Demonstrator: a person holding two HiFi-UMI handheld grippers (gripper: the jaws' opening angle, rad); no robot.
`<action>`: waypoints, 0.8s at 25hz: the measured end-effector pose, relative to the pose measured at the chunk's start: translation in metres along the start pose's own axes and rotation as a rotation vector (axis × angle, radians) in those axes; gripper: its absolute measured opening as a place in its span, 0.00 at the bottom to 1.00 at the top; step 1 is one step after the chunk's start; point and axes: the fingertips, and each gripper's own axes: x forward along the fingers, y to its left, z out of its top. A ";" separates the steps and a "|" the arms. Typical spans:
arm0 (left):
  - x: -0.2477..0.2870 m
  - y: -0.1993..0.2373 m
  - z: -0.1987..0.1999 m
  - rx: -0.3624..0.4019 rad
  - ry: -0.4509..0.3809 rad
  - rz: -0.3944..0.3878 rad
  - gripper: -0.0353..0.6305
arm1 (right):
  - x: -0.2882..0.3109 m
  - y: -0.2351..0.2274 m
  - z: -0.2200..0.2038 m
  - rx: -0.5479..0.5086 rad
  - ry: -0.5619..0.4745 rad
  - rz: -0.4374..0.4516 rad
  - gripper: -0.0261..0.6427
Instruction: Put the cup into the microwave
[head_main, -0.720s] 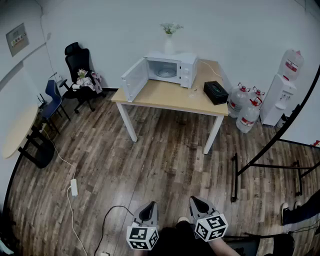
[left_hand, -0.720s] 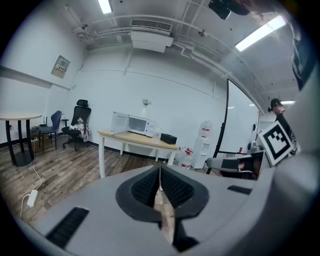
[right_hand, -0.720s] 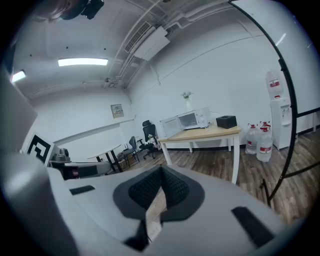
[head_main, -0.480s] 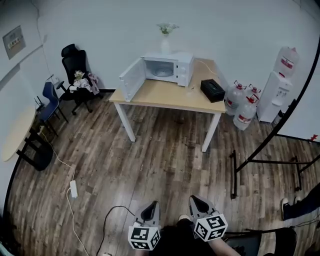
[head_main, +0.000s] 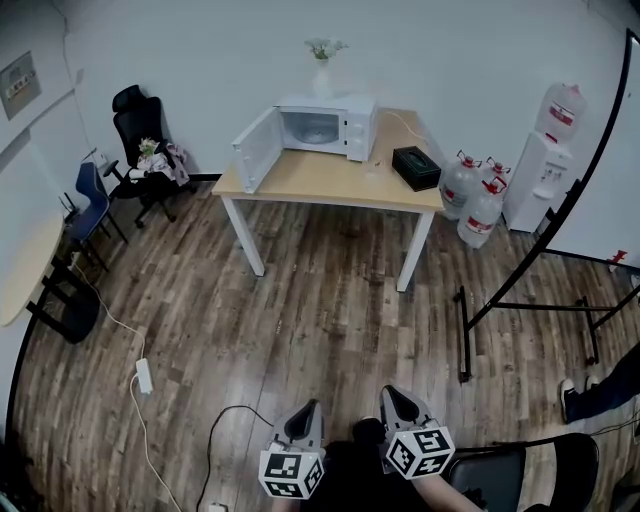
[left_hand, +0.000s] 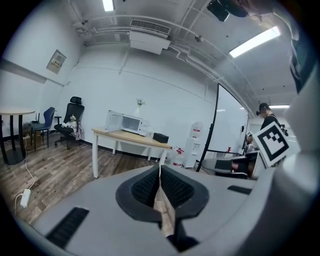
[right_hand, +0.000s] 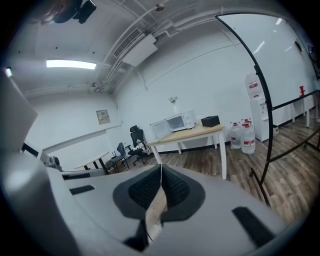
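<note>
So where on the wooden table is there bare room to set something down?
On the light wooden table, the front strip between the open white microwave and the black rectangular box is bare. Those crowd the back and right.

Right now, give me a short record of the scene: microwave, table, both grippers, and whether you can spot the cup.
microwave: on the table's far side, door swung open
table: light wooden top, white legs, across the room from both grippers
black box: on the table, right of the microwave
left gripper: jaws together, empty
right gripper: jaws together, empty
cup: cannot be made out from here
</note>
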 end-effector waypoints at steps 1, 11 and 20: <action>-0.001 0.000 0.000 0.007 0.001 -0.002 0.07 | 0.000 0.001 0.000 0.000 -0.003 -0.001 0.03; 0.008 0.013 0.008 0.009 -0.007 -0.001 0.07 | 0.014 0.002 0.003 0.004 -0.004 -0.014 0.03; 0.047 0.024 0.024 0.034 0.008 0.000 0.07 | 0.046 -0.020 0.019 -0.014 0.003 -0.034 0.03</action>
